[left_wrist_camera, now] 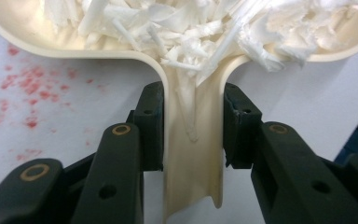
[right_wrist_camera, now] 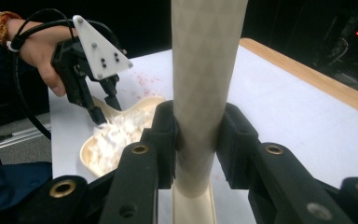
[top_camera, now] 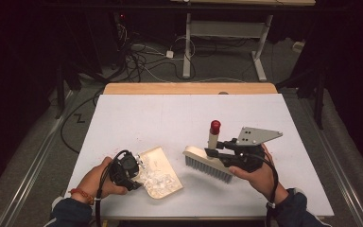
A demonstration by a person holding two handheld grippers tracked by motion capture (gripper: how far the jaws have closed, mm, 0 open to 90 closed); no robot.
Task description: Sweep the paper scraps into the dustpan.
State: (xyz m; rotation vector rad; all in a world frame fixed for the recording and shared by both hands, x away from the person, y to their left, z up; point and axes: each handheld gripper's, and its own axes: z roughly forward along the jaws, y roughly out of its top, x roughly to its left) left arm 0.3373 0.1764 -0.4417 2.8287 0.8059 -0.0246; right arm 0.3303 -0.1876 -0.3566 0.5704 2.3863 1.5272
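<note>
White table (top_camera: 137,113), unlabelled cream dustpan (top_camera: 163,163)

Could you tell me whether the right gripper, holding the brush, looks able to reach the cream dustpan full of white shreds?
Probably yes: the right gripper holds the cream brush beside the cream plastic dustpan, with bare white table between them.

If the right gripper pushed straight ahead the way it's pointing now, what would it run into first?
Most likely the dustpan of white shreds held by the left gripper, which lies ahead past the brush handle that the right gripper grips. Depth is hard to judge.
</note>
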